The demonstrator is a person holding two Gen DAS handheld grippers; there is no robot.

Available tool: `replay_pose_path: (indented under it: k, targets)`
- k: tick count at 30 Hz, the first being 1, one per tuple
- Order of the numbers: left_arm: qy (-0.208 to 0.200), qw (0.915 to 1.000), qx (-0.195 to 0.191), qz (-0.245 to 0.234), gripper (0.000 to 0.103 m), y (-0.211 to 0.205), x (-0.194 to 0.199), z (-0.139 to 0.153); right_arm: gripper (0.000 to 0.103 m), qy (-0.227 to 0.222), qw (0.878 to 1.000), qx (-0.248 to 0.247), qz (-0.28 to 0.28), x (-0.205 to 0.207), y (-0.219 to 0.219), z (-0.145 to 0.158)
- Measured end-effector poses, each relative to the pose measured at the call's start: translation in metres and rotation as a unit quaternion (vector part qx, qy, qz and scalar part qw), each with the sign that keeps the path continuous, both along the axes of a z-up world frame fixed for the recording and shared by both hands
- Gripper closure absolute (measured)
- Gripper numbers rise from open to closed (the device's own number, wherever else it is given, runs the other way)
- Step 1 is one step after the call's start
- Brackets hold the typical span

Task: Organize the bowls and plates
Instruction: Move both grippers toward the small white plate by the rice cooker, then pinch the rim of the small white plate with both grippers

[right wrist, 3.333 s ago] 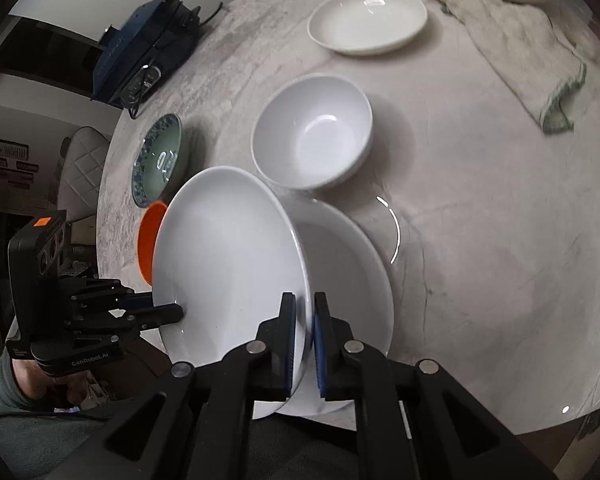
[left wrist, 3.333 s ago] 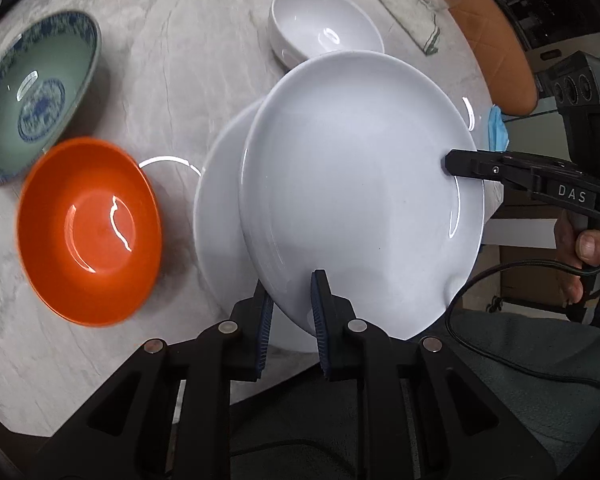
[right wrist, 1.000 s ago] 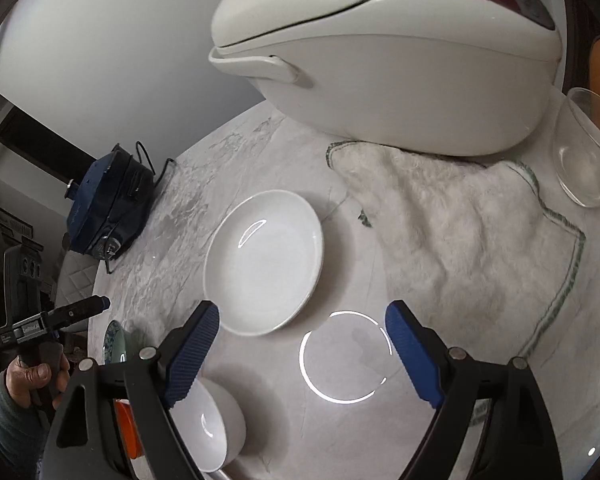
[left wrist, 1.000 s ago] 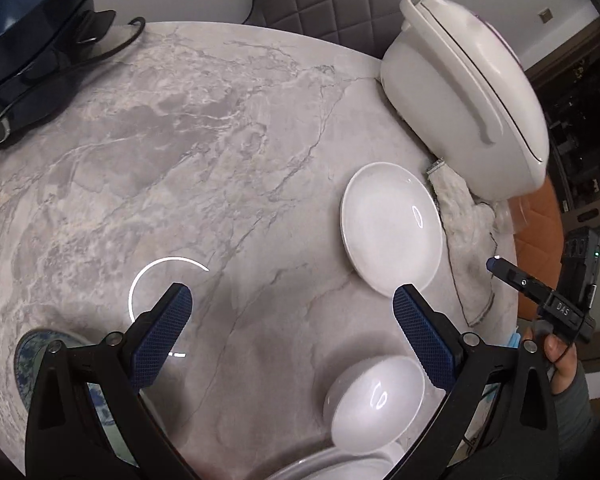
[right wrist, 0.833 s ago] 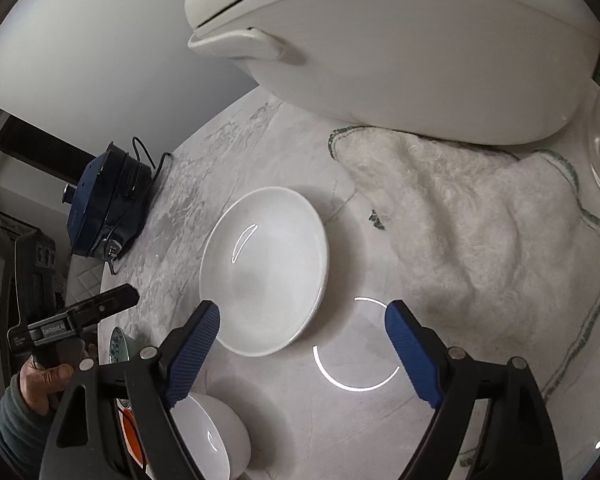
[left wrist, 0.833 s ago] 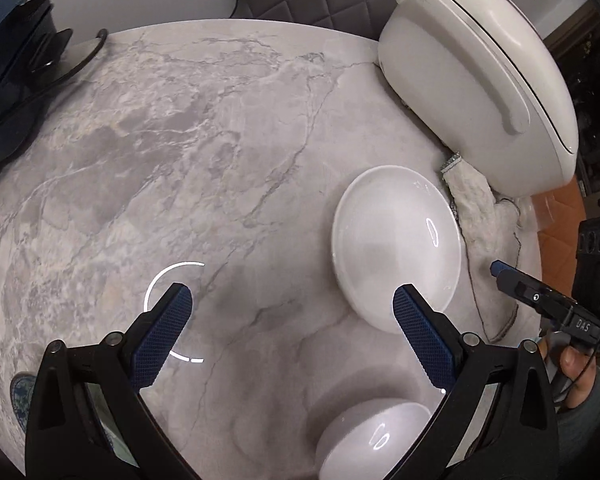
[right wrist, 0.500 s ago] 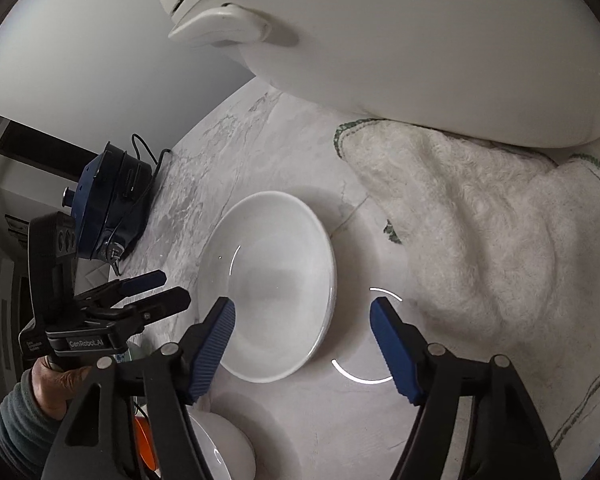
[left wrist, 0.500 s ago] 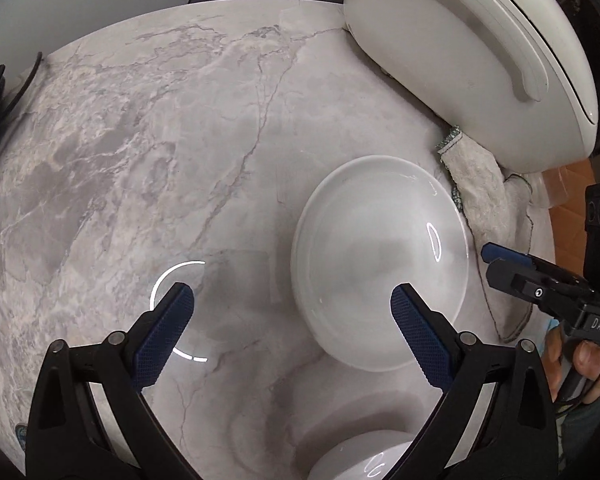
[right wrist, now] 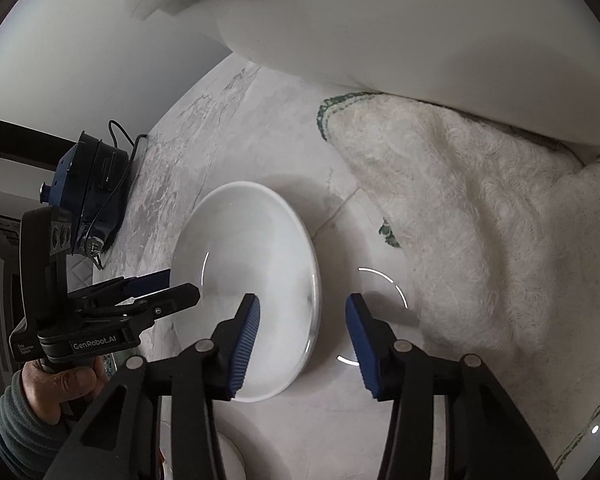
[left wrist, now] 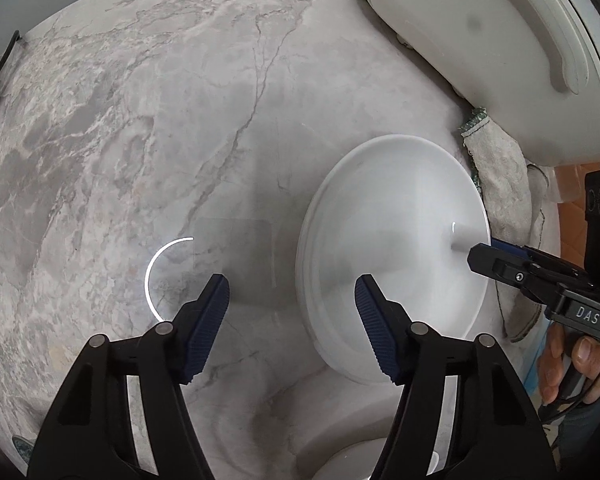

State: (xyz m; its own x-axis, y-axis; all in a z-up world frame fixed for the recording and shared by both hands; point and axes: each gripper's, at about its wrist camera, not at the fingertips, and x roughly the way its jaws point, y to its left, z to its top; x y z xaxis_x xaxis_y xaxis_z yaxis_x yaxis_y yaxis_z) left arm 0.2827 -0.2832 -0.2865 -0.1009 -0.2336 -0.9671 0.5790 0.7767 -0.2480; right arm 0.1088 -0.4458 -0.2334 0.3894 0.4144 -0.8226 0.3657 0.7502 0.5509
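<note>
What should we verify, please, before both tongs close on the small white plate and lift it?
1. Left tongs straddle the plate's rim: ok; the small white plate has its left edge between the closing jaws, pads not yet touching.
2. Right tongs straddle the opposite rim: ok; that edge sits between its closing jaws, no contact yet.
3. Plate flat on the marble table: ok.
4. Plate clear of the towel: ok in the right wrist view, a gap shows.
5. Headroom under the white cooker: cannot tell.
6. White bowl nearby is out of the lift path: cannot tell, only its edge shows.
</note>
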Motion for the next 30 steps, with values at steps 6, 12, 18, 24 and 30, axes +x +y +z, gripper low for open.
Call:
replay_pose_path:
  k: [6,12,18,24,30]
  targets:
    - [0.004,1.0,-0.008,-0.001,0.049,0.0,0.001,-0.003,0.072,0.011,1.0,-0.002,0.002,0.006,0.004,-0.006]
    - [0.004,1.0,0.003,-0.007,0.089,-0.005,-0.003,-0.002,0.087,0.019,0.999,-0.03,0.027,0.01,0.015,-0.006]
    - [0.004,0.9999,0.014,-0.004,0.089,-0.006,-0.008,-0.004,0.091,0.022,0.998,-0.049,0.034,0.012,0.019,-0.004]
    - [0.013,0.9998,0.013,0.01,0.089,-0.002,-0.006,0.003,0.091,0.021,0.998,-0.057,0.031,0.015,0.021,0.002]
    - [0.01,0.9998,0.007,0.016,0.089,0.011,-0.002,0.019,0.092,0.01,0.997,-0.063,0.037,0.018,0.022,0.017]
